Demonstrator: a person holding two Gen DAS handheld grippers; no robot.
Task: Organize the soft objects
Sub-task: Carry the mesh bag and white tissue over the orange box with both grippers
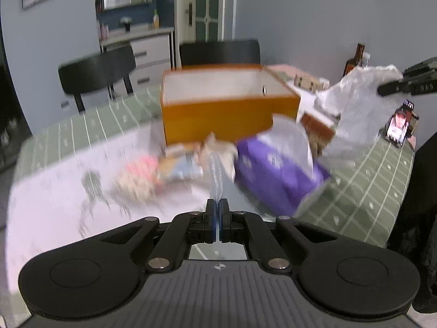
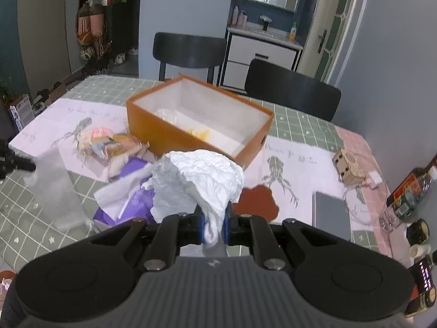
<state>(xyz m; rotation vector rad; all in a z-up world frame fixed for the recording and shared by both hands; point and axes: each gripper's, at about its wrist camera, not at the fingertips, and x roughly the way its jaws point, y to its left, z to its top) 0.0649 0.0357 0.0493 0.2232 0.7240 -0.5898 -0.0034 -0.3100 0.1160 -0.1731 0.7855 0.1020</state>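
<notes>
Left tool (image 1: 217,207): clamped on clear plastic sheet (image 1: 215,175).
Right tool (image 2: 213,222): holding crumpled white paper (image 2: 196,175).
Orange box (image 2: 169,131): open, on surface (image 2: 297,125).

Crinkled white paper wad (image 2: 196,175); matt orange cardboard box (image 2: 202,136).

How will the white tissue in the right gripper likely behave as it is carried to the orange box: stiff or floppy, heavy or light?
Probably floppy: the tissue bunches into crumpled folds above the right gripper, holding no shape of its own. Likely very light, since a pinch on one corner carries the whole wad. It may snag or drag on the box rim.
</notes>
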